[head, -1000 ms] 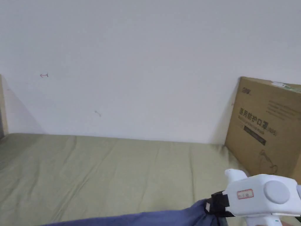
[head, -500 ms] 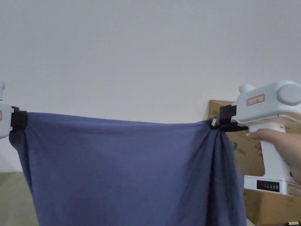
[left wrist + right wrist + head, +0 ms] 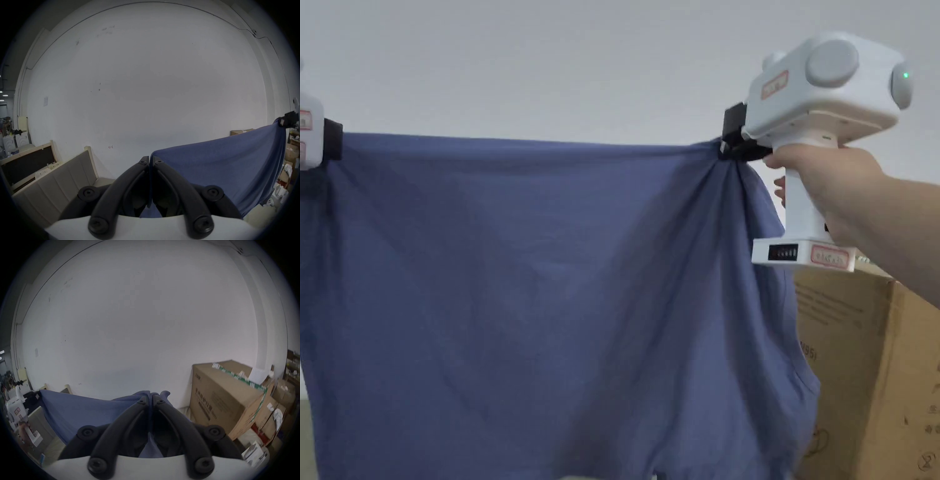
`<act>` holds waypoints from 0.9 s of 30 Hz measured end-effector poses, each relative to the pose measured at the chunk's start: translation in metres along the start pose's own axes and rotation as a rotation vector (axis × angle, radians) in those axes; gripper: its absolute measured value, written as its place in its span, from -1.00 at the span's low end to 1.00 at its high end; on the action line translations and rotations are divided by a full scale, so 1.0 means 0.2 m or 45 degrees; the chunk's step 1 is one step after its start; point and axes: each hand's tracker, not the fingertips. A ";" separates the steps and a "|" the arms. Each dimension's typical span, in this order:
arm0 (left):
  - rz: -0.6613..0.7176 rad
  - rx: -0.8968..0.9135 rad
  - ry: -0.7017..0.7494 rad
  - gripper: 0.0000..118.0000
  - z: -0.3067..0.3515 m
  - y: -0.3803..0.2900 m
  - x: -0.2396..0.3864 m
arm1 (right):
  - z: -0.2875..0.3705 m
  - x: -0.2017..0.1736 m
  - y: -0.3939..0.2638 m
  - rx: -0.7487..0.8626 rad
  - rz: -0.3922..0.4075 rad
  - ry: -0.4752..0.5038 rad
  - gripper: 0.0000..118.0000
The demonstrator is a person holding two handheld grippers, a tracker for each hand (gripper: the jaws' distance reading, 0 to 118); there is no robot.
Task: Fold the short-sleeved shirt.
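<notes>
Blue shirt [image 3: 537,300] hangs clamped between both grippers.

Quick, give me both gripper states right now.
Left gripper: closed on the blue shirt, at one top corner.
Right gripper: closed on the shirt's other top corner, fabric bunched there.

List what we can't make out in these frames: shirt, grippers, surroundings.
- Shirt hem and sleeves: head view, cut off by the bottom edge.
- Left gripper: head view, body cut off by the left edge.
- Surface below: head view, hidden behind the hanging shirt.
- Cardboard box print: right gripper view, blurred.
</notes>
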 end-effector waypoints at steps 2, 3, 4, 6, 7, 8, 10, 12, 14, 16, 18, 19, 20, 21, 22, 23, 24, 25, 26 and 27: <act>-0.061 0.017 0.025 -0.97 -0.05 -0.07 0.04 | -0.06 -0.02 -0.04 0.005 0.058 -0.018 -0.95; -0.088 0.004 0.037 -0.97 -0.08 -0.12 0.05 | -0.10 -0.02 -0.09 0.003 0.058 -0.021 -0.95; -0.092 -0.019 0.034 -0.97 -0.10 -0.18 0.06 | -0.14 -0.01 -0.15 -0.002 0.057 -0.024 -0.95; -0.076 -0.129 0.006 -0.97 -0.13 -0.35 0.08 | -0.22 0.01 -0.36 -0.061 0.018 -0.028 -0.95; -0.063 -0.174 -0.018 -0.97 -0.13 -0.46 0.08 | -0.25 0.02 -0.48 -0.099 -0.002 -0.028 -0.95; -0.055 -0.238 -0.038 -0.97 -0.12 -0.59 0.09 | -0.28 0.04 -0.66 -0.153 -0.024 -0.042 -0.95; -0.021 -0.392 -0.108 -0.97 -0.08 -0.88 0.10 | -0.32 0.08 -1.01 -0.263 -0.051 -0.033 -0.95; 0.008 -0.571 -0.205 -0.97 0.02 -1.21 0.11 | -0.28 0.12 -1.43 -0.434 -0.097 -0.009 -0.95; 0.003 -0.694 -0.306 -0.97 0.19 -1.50 0.12 | -0.18 0.15 -1.80 -0.587 -0.134 0.031 -0.95; 0.004 -0.808 -0.370 -0.97 0.35 -1.71 0.10 | -0.07 0.20 -2.09 -0.725 -0.153 0.055 -0.95; 0.053 -0.929 -0.410 -0.97 0.56 -1.90 0.07 | 0.15 0.24 -2.35 -0.851 -0.161 0.084 -0.95; 0.079 -0.960 -0.424 -0.97 0.65 -1.97 0.04 | 0.26 0.25 -2.43 -0.885 -0.174 0.093 -0.95; 0.072 -1.002 -0.432 -0.97 0.76 -2.02 0.02 | 0.40 0.26 -2.51 -0.916 -0.171 0.097 -0.95; 0.088 -1.020 -0.436 -0.97 0.87 -2.06 0.00 | 0.52 0.28 -2.56 -0.951 -0.162 0.110 -0.95; 0.082 -1.021 -0.437 -0.97 0.97 -2.08 -0.02 | 0.64 0.29 -2.58 -0.934 -0.155 0.110 -0.95; 0.082 -1.037 -0.451 -0.97 1.08 -2.07 -0.07 | 0.76 0.30 -2.60 -0.948 -0.113 0.130 -0.95; 0.081 -1.029 -0.443 -0.97 1.19 -2.07 -0.10 | 0.91 0.29 -2.59 -0.969 -0.095 0.163 -0.95; 0.076 -1.026 -0.441 -0.97 1.28 -2.05 -0.13 | 1.02 0.30 -2.58 -0.955 -0.087 0.164 -0.95; 0.084 -1.027 -0.447 -0.97 1.38 -2.02 -0.17 | 1.15 0.30 -2.56 -0.944 -0.080 0.165 -0.95; 0.081 -1.021 -0.429 -0.97 1.49 -1.98 -0.19 | 1.27 0.29 -2.54 -0.953 -0.078 0.166 -0.95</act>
